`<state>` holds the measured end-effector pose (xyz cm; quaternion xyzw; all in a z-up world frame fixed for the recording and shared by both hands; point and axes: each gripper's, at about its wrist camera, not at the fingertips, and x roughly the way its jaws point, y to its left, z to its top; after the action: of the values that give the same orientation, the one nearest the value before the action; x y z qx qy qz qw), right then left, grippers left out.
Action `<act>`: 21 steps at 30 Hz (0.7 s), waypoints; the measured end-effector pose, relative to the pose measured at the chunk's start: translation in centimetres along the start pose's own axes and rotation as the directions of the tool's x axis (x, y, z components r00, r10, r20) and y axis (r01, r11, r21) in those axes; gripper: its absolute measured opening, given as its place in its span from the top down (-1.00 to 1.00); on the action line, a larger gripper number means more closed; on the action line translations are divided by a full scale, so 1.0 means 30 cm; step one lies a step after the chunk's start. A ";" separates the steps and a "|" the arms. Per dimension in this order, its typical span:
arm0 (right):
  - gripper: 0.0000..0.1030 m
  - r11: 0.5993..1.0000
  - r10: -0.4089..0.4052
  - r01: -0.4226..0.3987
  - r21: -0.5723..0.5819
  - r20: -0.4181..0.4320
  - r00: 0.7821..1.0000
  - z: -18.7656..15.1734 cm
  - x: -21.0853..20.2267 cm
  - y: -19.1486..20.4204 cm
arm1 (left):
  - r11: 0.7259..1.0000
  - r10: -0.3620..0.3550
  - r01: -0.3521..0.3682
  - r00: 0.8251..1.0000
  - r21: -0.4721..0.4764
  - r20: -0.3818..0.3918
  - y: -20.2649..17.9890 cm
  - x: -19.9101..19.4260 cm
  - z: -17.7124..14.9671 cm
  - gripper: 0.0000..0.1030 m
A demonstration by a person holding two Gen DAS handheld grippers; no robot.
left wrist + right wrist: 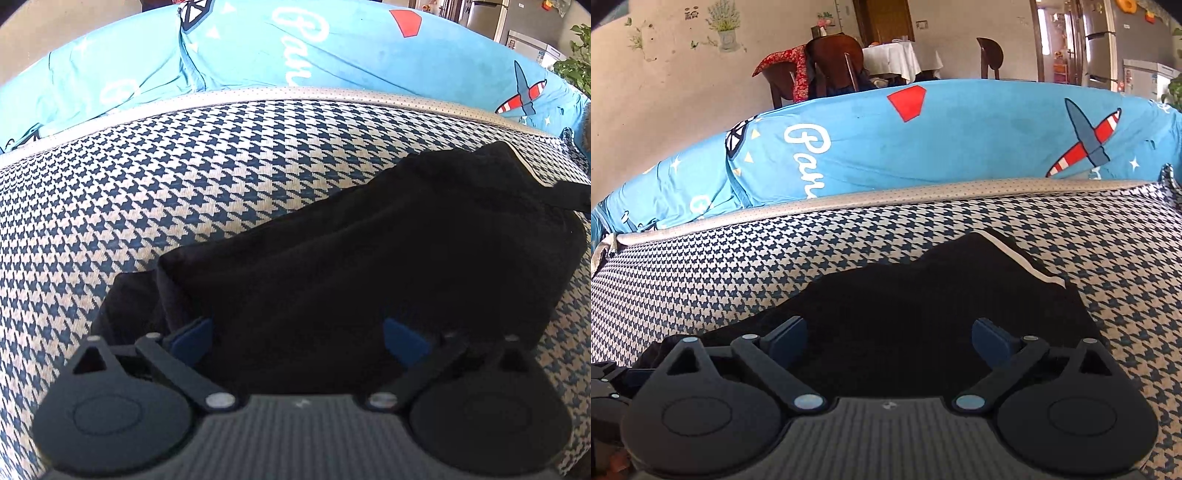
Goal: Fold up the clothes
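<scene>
A black garment (369,251) with a thin white stripe along one edge lies folded over on the houndstooth cushion (147,192). My left gripper (297,338) hovers over its near edge, blue pads wide apart, and nothing is pinched between them. In the right wrist view the same black garment (923,306) spreads under my right gripper (889,338), whose blue pads also stand wide apart, clear of the cloth. The white stripe (1023,258) runs along the garment's far right edge.
A blue cartoon-print cover (923,147) rises behind the cushion past a grey dotted trim (886,195). Beyond it are wooden chairs (831,62), a table with a white cloth (897,59) and a fridge (1108,40). A green plant (576,59) stands at the far right.
</scene>
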<state>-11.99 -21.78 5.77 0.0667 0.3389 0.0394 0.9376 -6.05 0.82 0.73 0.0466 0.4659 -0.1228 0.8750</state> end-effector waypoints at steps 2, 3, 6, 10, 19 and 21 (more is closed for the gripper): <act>-0.89 1.000 0.000 0.000 0.017 -0.004 1.000 -0.004 -0.020 -0.040 | 1.000 0.005 -0.005 1.000 0.004 -0.003 -0.002 0.007 -0.006 -0.99; -0.89 1.000 0.010 -0.010 0.025 -0.013 1.000 -0.005 -0.027 -0.062 | 1.000 0.008 -0.007 1.000 0.007 -0.004 -0.006 0.012 -0.007 -0.99; -0.89 0.999 0.011 -0.009 0.052 -0.028 1.000 -0.013 -0.042 -0.128 | 1.000 0.015 -0.015 1.000 0.019 -0.008 -0.020 0.027 -0.011 -0.99; -0.89 0.996 -0.047 0.050 0.080 -0.044 0.998 -0.026 -0.044 -0.205 | 0.999 0.026 -0.026 1.000 0.044 -0.007 -0.041 0.044 -0.017 -1.00; -0.89 0.966 -0.085 0.101 0.239 -0.076 0.994 -0.047 -0.044 -0.394 | 0.998 0.035 -0.036 0.999 0.053 0.012 -0.050 0.012 -0.063 -1.00; -0.89 0.955 -0.089 0.108 0.276 -0.083 0.993 -0.051 -0.038 -0.433 | 0.998 0.018 -0.018 1.000 0.055 0.004 -0.048 0.003 -0.068 -1.00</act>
<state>-13.47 -34.60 3.36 0.1800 0.3765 -0.0533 0.9072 -8.01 -0.19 -0.44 0.0745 0.4604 -0.1278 0.8753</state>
